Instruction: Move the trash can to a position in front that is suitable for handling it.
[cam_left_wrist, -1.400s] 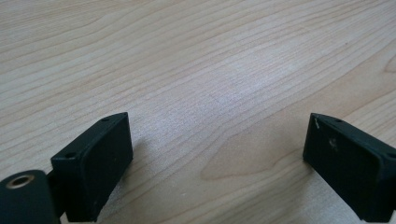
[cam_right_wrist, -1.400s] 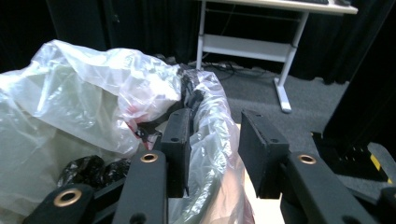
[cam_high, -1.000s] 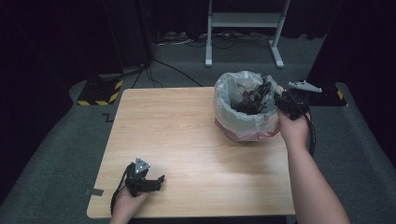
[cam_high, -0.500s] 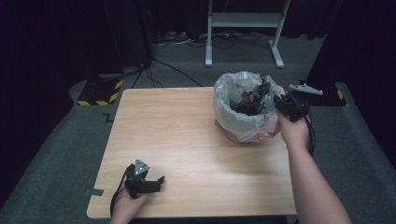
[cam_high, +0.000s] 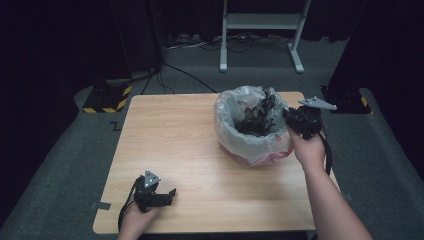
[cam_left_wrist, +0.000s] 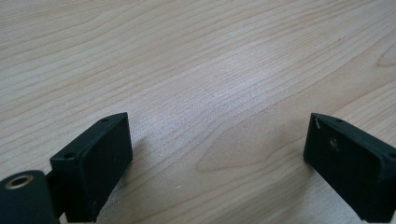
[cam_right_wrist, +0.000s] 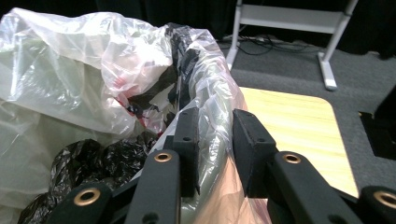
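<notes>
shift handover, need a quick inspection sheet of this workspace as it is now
surface: wooden table, bare apart from the bin and the tools
job's things: small bin lined with a clear plastic bag, with black crumpled plastic inside; it stands toward the table's far right
clutter: nothing seen on the table
grippers: right tool straddles the bag's rim, jaws just closing, narrow gap, film between them; left tool open, low over bare wood at the near left corner
cables: one trails from each tool; more lie on the floor beyond the table
surroundings: grey carpet, white stand frame behind, yellow-black striped block on the floor far left
</notes>
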